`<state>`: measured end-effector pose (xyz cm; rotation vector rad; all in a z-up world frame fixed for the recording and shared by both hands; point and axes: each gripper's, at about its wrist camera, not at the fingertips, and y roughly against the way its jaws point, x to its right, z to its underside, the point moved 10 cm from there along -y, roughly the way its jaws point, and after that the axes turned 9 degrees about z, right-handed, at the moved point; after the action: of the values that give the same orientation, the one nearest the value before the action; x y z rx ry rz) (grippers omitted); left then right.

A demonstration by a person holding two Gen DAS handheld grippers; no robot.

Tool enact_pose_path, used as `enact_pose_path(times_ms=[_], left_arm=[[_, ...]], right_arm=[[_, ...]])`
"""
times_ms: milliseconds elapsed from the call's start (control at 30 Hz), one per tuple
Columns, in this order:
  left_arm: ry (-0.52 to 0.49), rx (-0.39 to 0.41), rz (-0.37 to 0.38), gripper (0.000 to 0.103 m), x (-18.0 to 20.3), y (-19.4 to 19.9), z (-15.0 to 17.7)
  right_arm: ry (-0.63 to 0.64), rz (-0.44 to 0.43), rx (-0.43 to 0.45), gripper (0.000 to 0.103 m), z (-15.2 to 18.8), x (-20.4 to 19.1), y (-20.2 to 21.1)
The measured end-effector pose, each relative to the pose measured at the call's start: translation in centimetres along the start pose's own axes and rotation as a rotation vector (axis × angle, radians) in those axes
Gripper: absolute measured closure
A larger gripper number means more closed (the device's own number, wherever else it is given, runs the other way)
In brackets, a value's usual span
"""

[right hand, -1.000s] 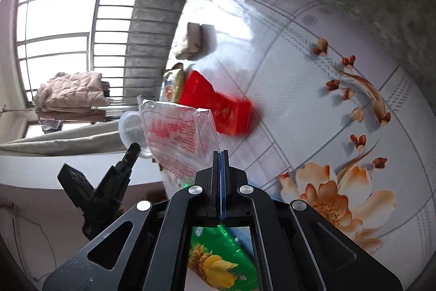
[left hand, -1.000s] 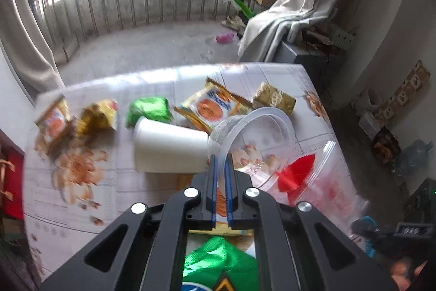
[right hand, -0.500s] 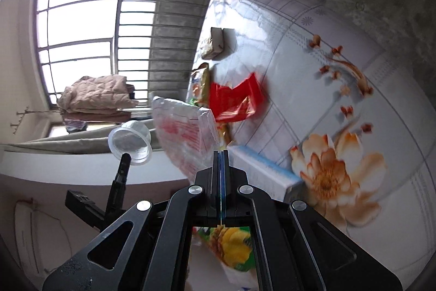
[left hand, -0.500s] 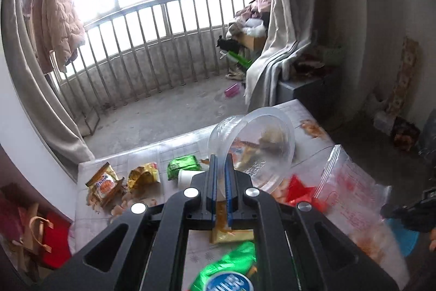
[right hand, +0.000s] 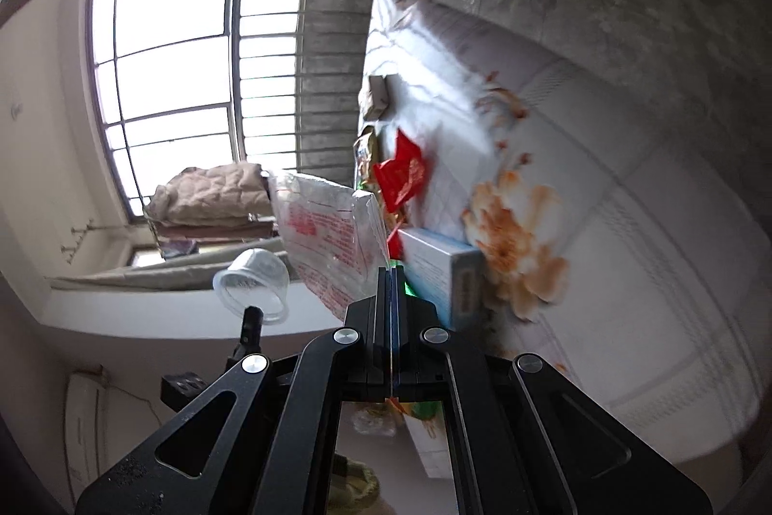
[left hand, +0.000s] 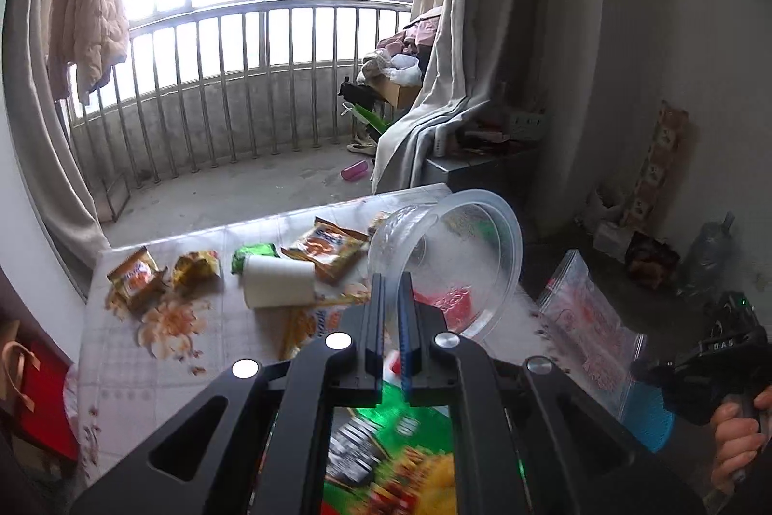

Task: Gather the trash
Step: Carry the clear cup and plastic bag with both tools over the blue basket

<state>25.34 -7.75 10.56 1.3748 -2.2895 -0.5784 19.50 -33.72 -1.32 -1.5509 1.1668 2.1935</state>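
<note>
My left gripper (left hand: 392, 288) is shut on the rim of a clear plastic cup (left hand: 453, 259) and holds it tilted above the floral table (left hand: 159, 351). The cup also shows in the right wrist view (right hand: 253, 283). My right gripper (right hand: 391, 273) is shut on the edge of a clear zip bag with red print (right hand: 333, 235), held up off the table. The bag hangs to the right of the cup in the left wrist view (left hand: 588, 322). On the table lie a white cup on its side (left hand: 277, 288), orange snack wrappers (left hand: 323, 247), a green wrapper (left hand: 251, 254) and a red wrapper (right hand: 400, 177).
A blue-white box (right hand: 439, 269) lies on the table near my right gripper. A green snack bag (left hand: 395, 457) lies under my left gripper. A balcony railing (left hand: 231, 90), curtains (left hand: 434, 80) and a blue bin (left hand: 646, 418) on the floor surround the table.
My left gripper has lifted the clear cup off the table and drawn back. My right gripper has raised the zip bag and swung away from the table.
</note>
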Motion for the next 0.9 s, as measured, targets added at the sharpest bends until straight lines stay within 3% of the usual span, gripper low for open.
enact_pose_path(times_ms=[333,900], left_arm=[[0.021,-0.053,0.131,0.098,7.7,-1.5,3.4],[-0.142,-0.271,0.371,0.098,28.9,-12.0,8.8]], right_arm=[[-0.115,-0.051,0.072,0.103,0.0,5.9,5.3],[-0.386,-0.076,0.355,0.103,-2.7,19.6,17.4]])
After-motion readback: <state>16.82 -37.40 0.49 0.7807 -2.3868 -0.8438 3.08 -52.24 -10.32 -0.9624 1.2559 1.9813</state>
